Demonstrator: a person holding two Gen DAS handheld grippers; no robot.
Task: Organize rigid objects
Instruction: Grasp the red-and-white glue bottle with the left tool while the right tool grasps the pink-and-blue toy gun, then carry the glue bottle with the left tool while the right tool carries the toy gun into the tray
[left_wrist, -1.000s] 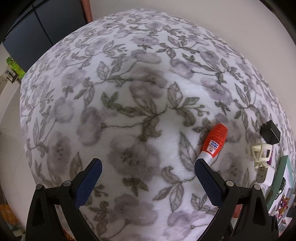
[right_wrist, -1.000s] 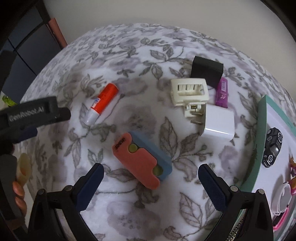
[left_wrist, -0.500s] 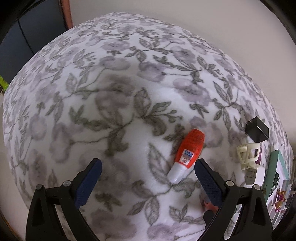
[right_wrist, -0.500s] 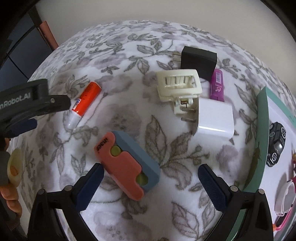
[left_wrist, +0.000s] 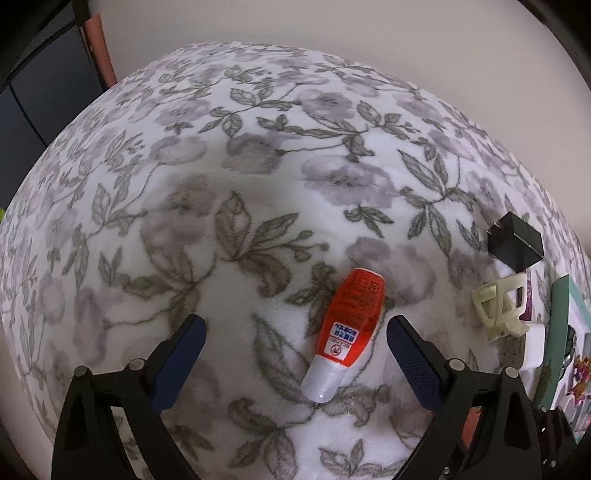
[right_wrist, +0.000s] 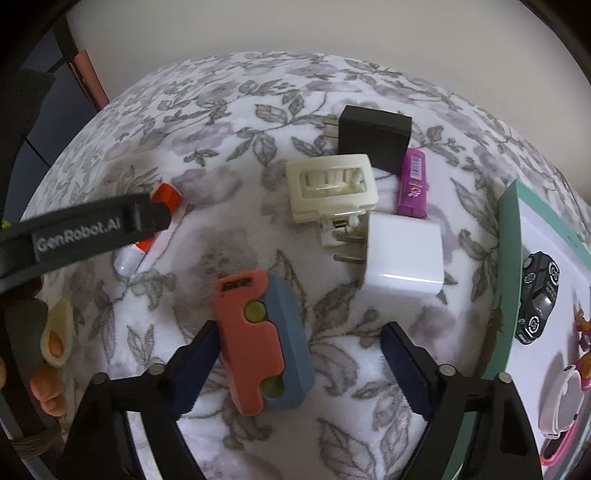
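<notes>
Floral fleece covers our table (left_wrist: 258, 177). Our left gripper (left_wrist: 295, 354) is spread wide, the orange glue tube with a white cap (left_wrist: 345, 332) between its fingers, untouched. Right of the tube, our right gripper (right_wrist: 295, 354) gapes around the coral-and-blue plastic block (right_wrist: 264, 339).

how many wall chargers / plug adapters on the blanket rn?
2. The black charger lies at the far side, prongs pointing left. The white charger lies nearer, just behind the cream clip, prongs also left. Others may be hidden outside the frame.
</notes>
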